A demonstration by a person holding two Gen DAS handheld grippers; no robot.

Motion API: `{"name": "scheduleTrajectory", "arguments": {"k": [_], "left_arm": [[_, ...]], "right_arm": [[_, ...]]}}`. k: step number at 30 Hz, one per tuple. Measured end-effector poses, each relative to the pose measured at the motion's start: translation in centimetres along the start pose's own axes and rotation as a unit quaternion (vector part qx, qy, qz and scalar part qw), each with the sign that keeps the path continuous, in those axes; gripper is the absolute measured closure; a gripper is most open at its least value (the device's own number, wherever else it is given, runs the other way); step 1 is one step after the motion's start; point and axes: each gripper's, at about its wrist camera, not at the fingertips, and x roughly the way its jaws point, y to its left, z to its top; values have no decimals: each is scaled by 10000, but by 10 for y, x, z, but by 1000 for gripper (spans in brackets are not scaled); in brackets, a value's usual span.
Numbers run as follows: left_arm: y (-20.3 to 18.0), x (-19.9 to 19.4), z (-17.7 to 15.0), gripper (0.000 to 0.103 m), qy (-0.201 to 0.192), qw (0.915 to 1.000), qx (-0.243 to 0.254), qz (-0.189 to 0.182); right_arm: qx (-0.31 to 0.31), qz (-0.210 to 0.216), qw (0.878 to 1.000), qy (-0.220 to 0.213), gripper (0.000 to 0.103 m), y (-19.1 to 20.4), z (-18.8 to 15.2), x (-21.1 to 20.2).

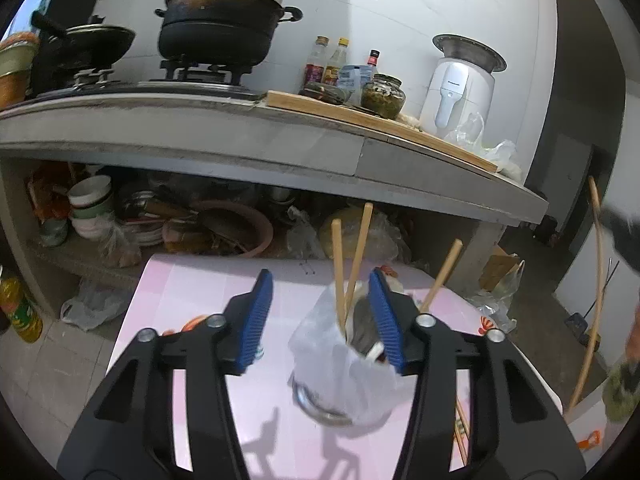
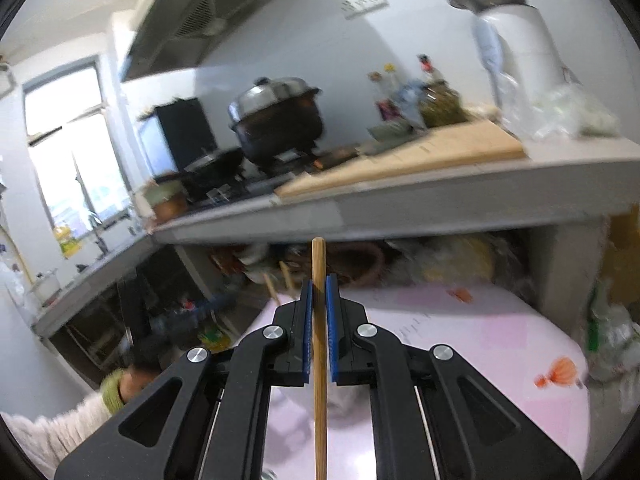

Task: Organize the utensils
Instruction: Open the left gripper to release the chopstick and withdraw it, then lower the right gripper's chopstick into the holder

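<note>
The left claw is standing wide open above the pink tabletop, its blue pads well apart and gripping nothing. Between them, nearer the right pad, a metal cup wrapped in a clear plastic bag is sitting on the tabletop. Two wooden chopsticks are standing upright in the cup, crossing each other, and a third chopstick is leaning out to the right behind the right pad. Whether the right pad is touching the bag cannot be told.

The right claw is closed tight on a single chopstick, which is running upright between the pads and projecting beyond the tips. In the left wrist view that same held stick is showing at the far right edge, well apart from the cup.

Beyond the tabletop, a grey counter is carrying a black pot and several bottles.
</note>
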Motion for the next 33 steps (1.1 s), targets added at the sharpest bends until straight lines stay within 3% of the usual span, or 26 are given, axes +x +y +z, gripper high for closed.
{"name": "scheduleTrajectory", "arguments": {"k": [4,14,23,33], "left_arm": [[6,-26,-23,47,51,9999,-65,66],[23,-80,-82,41,139,9992,-69,356],[29,-85,-105,41,265,9984,-43,491],[31,-75,-103,41,305,9987,-127,395]], "right_arm": [[-166,437,9985,-283,96,27,32,32],[-594,500,9954,-564,96,74,65,135],[-1078,51,9936,-343,96,78,37,204],[-1219,16,9925,-98,96,67,-2,222]]}}
